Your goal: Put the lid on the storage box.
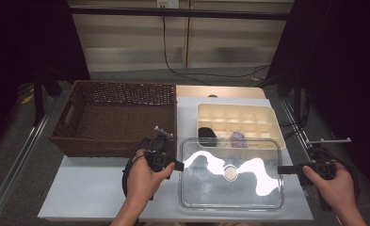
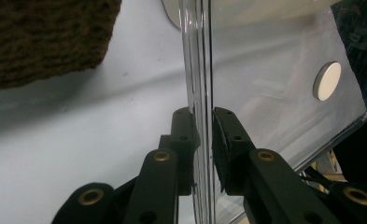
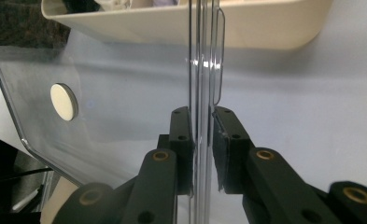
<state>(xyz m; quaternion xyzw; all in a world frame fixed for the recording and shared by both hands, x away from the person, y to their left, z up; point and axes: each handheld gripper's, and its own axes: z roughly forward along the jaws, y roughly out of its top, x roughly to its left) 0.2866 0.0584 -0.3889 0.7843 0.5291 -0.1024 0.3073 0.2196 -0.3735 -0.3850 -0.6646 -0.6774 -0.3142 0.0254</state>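
Note:
A clear plastic lid (image 1: 206, 188) with a white round disc (image 1: 229, 173) at its middle hangs level over the front of the white table. My left gripper (image 1: 179, 165) is shut on its left rim, and my right gripper (image 1: 279, 169) is shut on its right rim. In the left gripper view the lid (image 2: 265, 70) stands edge-on between the pads of the left gripper (image 2: 202, 112). The right gripper view shows the same grip: the lid (image 3: 125, 93) runs up between the pads of the right gripper (image 3: 201, 111).
A cream compartment box (image 1: 267, 109) sits just behind the lid, with a purple item (image 1: 238, 137) and a black item (image 1: 207, 134) in its front cells. A brown wicker basket (image 1: 74, 122) stands at the back left. The table surface (image 1: 93, 188) lies bare at the front left.

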